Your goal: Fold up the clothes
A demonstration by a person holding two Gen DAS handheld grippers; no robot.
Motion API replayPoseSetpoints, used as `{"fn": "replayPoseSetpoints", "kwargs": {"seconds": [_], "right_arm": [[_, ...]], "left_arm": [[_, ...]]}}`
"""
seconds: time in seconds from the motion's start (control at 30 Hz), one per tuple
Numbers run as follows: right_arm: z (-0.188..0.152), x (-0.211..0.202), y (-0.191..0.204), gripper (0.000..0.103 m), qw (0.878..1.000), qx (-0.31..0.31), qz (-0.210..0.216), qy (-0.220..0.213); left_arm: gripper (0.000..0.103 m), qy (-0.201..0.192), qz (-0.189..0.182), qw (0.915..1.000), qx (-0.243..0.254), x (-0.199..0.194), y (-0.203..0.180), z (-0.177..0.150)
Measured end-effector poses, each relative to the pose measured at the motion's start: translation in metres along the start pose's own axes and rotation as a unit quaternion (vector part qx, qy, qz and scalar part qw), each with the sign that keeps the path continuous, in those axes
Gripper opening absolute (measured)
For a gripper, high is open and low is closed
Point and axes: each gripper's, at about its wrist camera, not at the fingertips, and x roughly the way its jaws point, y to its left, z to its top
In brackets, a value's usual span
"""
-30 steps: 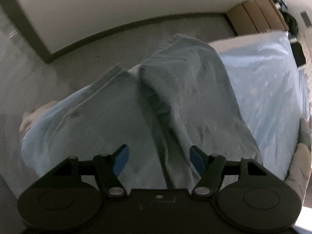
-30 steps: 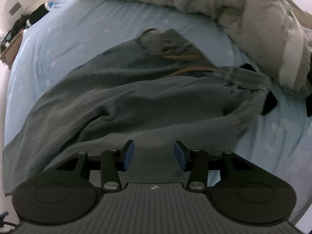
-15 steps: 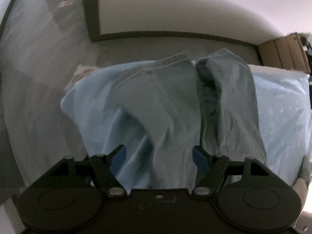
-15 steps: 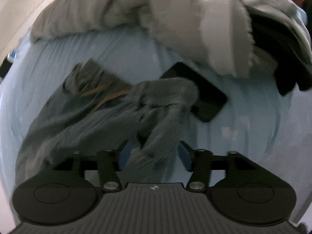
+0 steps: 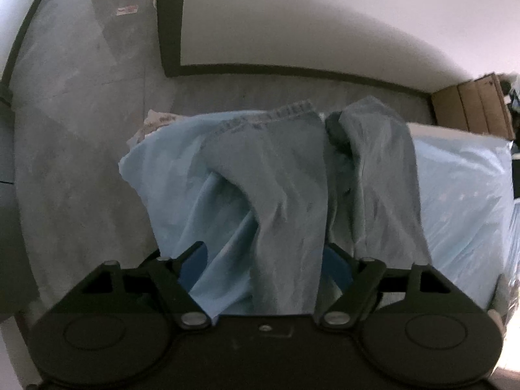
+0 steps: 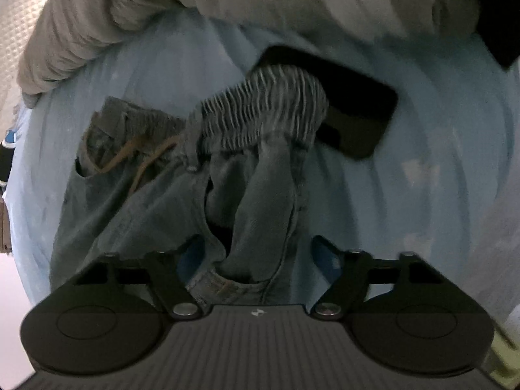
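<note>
Jeans (image 5: 292, 201) on light-blue sheet (image 5: 461, 201); left gripper (image 5: 265, 260) jaws apart around leg.

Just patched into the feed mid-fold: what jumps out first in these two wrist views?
The blue-grey jeans dominate: their two legs run across the light blue bedsheet to the bed's edge, ahead of the left gripper. In the right view, the ribbed elastic waistband bunches up, partly covering a black phone, with jeans fabric between the right gripper's fingers. A rumpled grey duvet is piled along the top.
</note>
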Motion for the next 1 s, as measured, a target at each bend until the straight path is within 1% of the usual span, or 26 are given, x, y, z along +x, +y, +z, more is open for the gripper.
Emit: {"fn": "replayPoseSetpoints", "kwargs": {"seconds": [0.03, 0.07, 0.1, 0.17, 0.27, 0.37, 0.47, 0.57, 0.6, 0.63, 0.67, 0.73, 0.77, 0.8, 0.83, 0.9, 1.0], "right_arm": [[-0.001, 0.0, 0.0, 0.038, 1.0, 0.013, -0.002, -0.004], [-0.002, -0.001, 0.0, 0.021, 1.0, 0.025, -0.005, -0.01], [-0.003, -0.004, 0.004, 0.012, 1.0, 0.023, -0.004, -0.015], [-0.003, -0.011, 0.013, 0.006, 1.0, 0.005, -0.002, -0.029], [-0.004, -0.026, 0.025, 0.005, 0.999, -0.005, 0.014, -0.047], [-0.006, -0.038, 0.034, 0.005, 0.998, 0.0, 0.015, -0.056], [-0.009, -0.051, 0.042, 0.005, 0.998, 0.006, 0.014, -0.065], [-0.012, -0.063, 0.051, 0.005, 0.997, 0.012, 0.014, -0.074], [-0.012, -0.067, 0.054, 0.005, 0.997, 0.014, 0.014, -0.077], [-0.013, -0.072, 0.057, 0.005, 0.997, 0.016, 0.013, -0.08], [-0.014, -0.073, 0.06, 0.005, 0.996, 0.025, 0.012, -0.083], [-0.014, -0.075, 0.069, 0.005, 0.995, 0.038, 0.007, -0.089], [-0.013, -0.077, 0.076, 0.005, 0.995, 0.038, 0.005, -0.091], [-0.013, -0.078, 0.083, 0.005, 0.995, 0.038, 0.003, -0.094], [-0.013, -0.079, 0.09, 0.005, 0.995, 0.038, 0.001, -0.096], [-0.01, -0.081, 0.105, 0.005, 0.994, 0.03, 0.008, -0.1], [-0.002, -0.087, 0.131, 0.005, 0.993, 0.002, 0.036, -0.11]], "left_arm": [[0.078, 0.001, -0.001, 1.0, -0.003, 0.0, 0.001, 0.001], [0.078, 0.003, -0.004, 1.0, -0.007, 0.002, 0.002, 0.002], [0.078, 0.005, -0.005, 0.9999, -0.012, 0.005, 0.003, 0.002], [0.077, 0.006, -0.001, 0.9997, -0.024, 0.01, 0.004, 0.004], [0.077, -0.011, 0.004, 0.9993, -0.036, 0.014, 0.006, 0.008], [0.077, 0.014, -0.014, 0.9983, -0.055, 0.032, 0.01, 0.013], [0.077, 0.028, -0.023, 0.9969, -0.07, 0.052, 0.013, 0.015], [0.071, 0.042, -0.03, 0.9955, -0.08, 0.075, 0.015, 0.016], [0.065, 0.045, -0.03, 0.9953, -0.081, 0.082, 0.016, 0.018], [0.056, 0.046, -0.027, 0.9952, -0.082, 0.089, 0.016, 0.02], [0.05, 0.046, -0.025, 0.995, -0.086, 0.095, 0.018, 0.022], [0.025, 0.047, -0.027, 0.9935, -0.1, 0.105, 0.022, 0.028], [0.019, 0.047, -0.031, 0.9923, -0.111, 0.107, 0.023, 0.031], [0.009, 0.046, -0.035, 0.991, -0.121, 0.108, 0.023, 0.034], [0.005, 0.042, -0.035, 0.9908, -0.124, 0.106, 0.021, 0.037], [0.003, 0.03, -0.045, 0.9917, -0.117, 0.093, 0.01, 0.043], [0.001, 0.007, -0.069, 0.9932, -0.094, 0.068, -0.012, 0.05]]}}
